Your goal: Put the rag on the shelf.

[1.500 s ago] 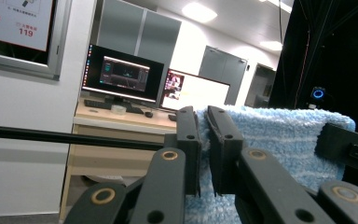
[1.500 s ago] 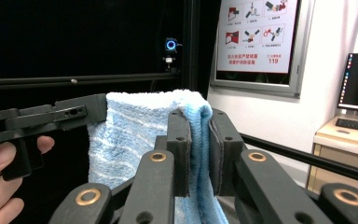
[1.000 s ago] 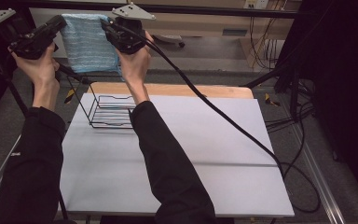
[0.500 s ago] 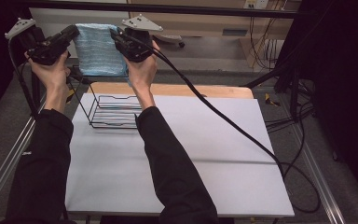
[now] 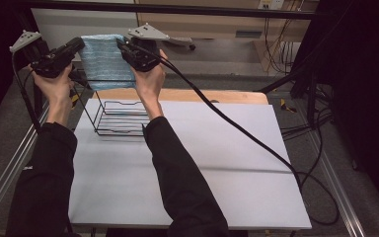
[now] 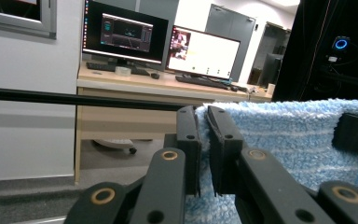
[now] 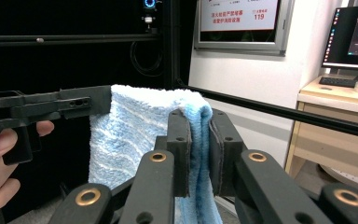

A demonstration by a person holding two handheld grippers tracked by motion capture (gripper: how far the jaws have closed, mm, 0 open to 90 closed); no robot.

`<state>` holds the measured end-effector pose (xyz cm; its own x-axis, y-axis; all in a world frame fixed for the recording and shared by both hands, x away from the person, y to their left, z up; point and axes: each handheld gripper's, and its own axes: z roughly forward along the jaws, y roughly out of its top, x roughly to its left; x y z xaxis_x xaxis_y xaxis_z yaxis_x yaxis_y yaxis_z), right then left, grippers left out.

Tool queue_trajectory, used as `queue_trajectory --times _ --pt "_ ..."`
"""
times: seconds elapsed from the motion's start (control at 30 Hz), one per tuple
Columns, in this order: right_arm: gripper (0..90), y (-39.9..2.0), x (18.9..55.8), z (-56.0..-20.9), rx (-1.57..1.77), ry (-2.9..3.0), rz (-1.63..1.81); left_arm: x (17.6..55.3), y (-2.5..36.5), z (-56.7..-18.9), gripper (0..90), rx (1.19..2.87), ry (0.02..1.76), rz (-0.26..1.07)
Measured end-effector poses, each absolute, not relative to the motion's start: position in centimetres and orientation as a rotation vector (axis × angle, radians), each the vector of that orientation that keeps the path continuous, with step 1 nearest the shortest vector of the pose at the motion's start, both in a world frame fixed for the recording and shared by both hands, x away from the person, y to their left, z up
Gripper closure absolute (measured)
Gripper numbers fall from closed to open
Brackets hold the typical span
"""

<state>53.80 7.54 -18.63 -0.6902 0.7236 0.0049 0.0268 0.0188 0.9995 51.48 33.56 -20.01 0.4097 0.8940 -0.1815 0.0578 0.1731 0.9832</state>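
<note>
A light blue towel (image 5: 103,59) hangs stretched between both grippers above the far left of the table. My left gripper (image 5: 81,43) pinches its top left corner and my right gripper (image 5: 120,45) pinches its top right corner. In the left gripper view the jaws clamp the fluffy towel (image 6: 284,140) edge, my left gripper (image 6: 204,135) shut on it. The right gripper view has the towel (image 7: 130,135) folded between the pads of my right gripper (image 7: 199,140). Below the towel a black wire rack (image 5: 121,117) stands on the table.
The white table (image 5: 217,168) has a wooden strip (image 5: 227,96) along its far edge. A black cable (image 5: 237,133) trails from the right gripper across the table to the right. A black frame bar (image 5: 202,10) runs across the back, with desks and monitors (image 6: 163,42) beyond.
Both hands have come down a little with the towel held between them, bringing it closer to the wire rack. The grips have not changed.
</note>
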Motion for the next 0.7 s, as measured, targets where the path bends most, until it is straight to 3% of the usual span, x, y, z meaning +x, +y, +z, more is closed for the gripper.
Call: queue_trajectory --times 0.7 --pt "80.6 6.9 52.8 -21.0 0.778 1.834 1.746 49.5 34.2 -21.8 83.2 1.347 0.942 0.73"
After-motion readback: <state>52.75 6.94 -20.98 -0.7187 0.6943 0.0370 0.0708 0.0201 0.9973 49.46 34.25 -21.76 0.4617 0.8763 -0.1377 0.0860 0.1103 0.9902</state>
